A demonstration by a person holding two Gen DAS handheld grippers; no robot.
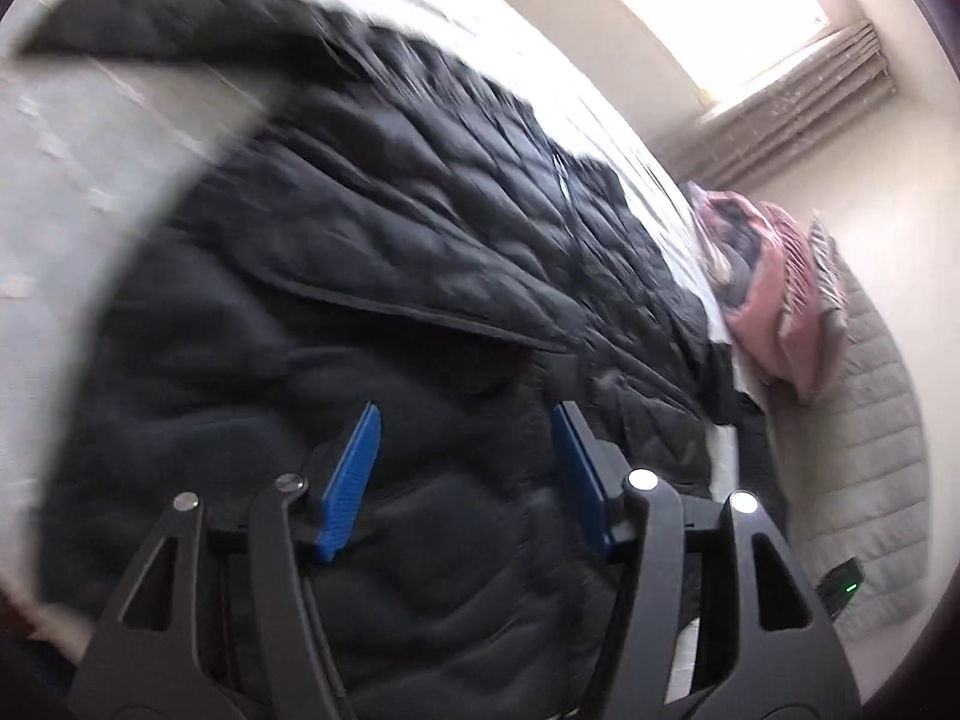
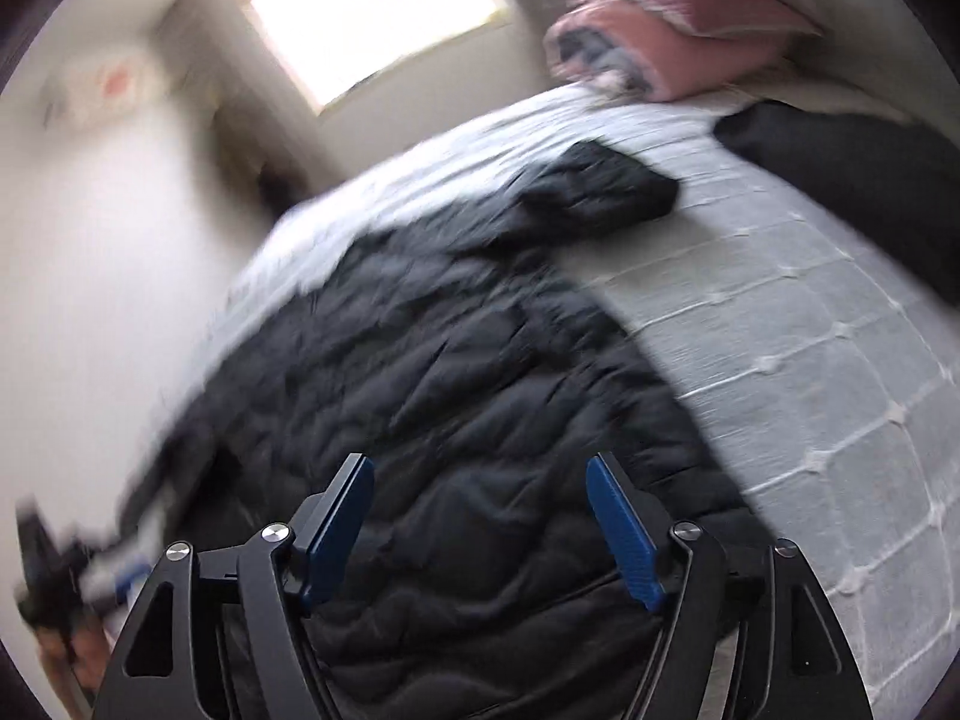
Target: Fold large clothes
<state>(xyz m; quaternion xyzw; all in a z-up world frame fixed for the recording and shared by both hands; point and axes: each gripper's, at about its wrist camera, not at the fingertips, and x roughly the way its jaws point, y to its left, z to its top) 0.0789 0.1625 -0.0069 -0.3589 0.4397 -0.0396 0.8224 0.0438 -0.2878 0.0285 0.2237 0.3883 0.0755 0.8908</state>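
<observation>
On the bed (image 2: pixel 780 324) lies a black quilted jacket (image 2: pixel 432 396), spread flat with one sleeve (image 2: pixel 600 186) stretched toward the pink pillow (image 2: pixel 678 18). Above it, the left gripper (image 1: pixel 465 420) and the right gripper (image 2: pixel 480 468) are both spread wide and hold nothing

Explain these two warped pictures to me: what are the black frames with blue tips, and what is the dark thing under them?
Each picture comes from a fisheye camera on a hand-held tool, looking along its two blue-padded fingers. One shows the left tongs, the other the right tongs. Both stand open and hold nothing. Under them a black quilted jacket lies spread on a bed with a pale quilted cover. A pink pillow lies near the head of the bed, and a bright window is behind. Everything is motion-blurred.
</observation>
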